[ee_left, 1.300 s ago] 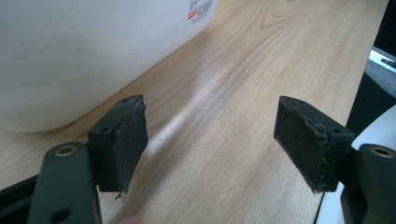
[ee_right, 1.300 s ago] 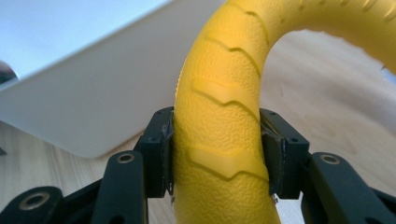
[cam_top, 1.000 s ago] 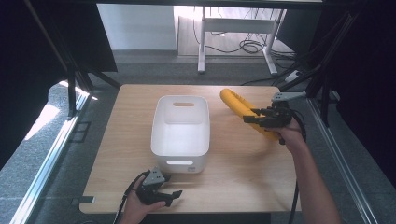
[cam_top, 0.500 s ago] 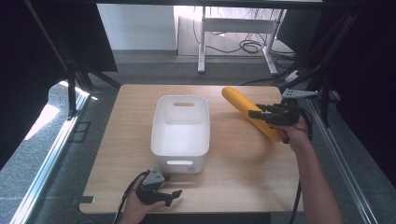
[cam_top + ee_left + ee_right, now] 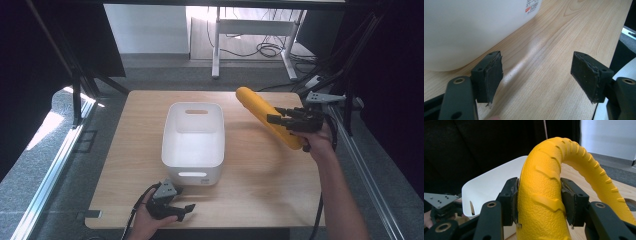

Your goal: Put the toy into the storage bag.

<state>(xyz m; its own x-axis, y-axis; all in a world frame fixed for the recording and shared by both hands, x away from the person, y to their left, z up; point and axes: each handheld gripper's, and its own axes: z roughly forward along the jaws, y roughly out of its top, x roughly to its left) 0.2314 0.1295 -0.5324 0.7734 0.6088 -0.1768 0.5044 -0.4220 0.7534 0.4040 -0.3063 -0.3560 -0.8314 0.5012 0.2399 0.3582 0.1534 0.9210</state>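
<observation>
In the right gripper view, the yellow ridged tube [image 5: 544,202] runs off the bottom edge, and both black pads cover its flanks. The white bin [image 5: 466,30] beside it is cut off in the left gripper view, its red label [image 5: 531,5] too small to read.

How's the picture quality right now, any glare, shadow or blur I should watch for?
High view: soft overall, bright daylight at the top, dark surrounds, the yellow tube still readable. Left gripper view: sheen on the table, white bin washed out. Right gripper view: tube sharp, background dark.
</observation>
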